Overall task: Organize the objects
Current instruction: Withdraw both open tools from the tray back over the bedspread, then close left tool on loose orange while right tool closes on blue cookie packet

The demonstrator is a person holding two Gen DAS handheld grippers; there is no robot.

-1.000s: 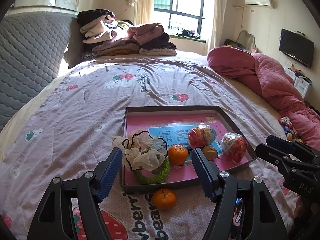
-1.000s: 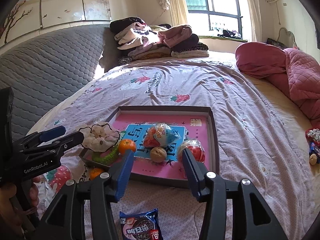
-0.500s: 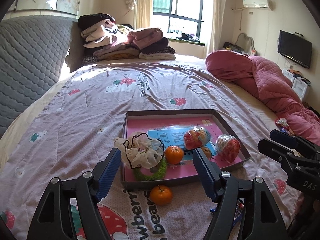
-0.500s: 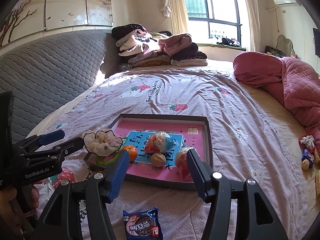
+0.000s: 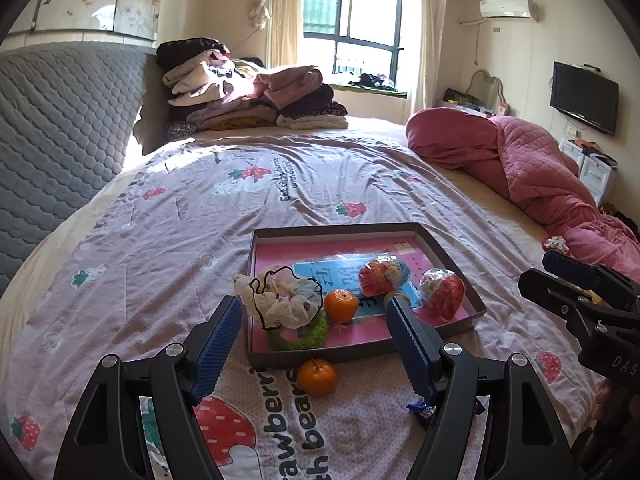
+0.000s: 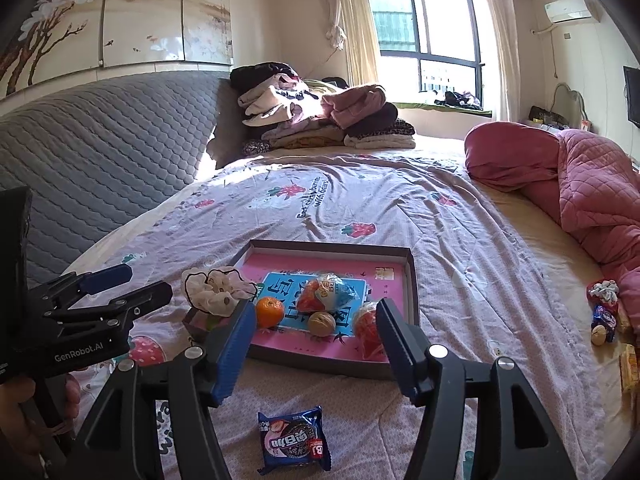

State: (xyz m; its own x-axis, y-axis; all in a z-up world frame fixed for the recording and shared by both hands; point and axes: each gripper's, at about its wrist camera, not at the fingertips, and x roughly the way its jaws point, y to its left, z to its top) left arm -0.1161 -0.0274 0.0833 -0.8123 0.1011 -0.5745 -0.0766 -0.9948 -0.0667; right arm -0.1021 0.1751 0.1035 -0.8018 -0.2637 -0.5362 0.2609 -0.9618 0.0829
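Right wrist: empty hand-held gripper (image 6: pixel 316 320) opening, tilted down

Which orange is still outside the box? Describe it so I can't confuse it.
On the strawberry-print bedspread lies a shallow grey box with a pink floor. The loose orange sits on the bedspread just outside the box's near wall. Its twin, the other orange, lies inside the box beside a white scrunchie.

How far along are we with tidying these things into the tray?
Done: scrunchies, a tangerine, a walnut and wrapped snacks sit in the tray. In hand: nothing; both grippers empty, right gripper opening. Left: the outside tangerine and cookie packet.
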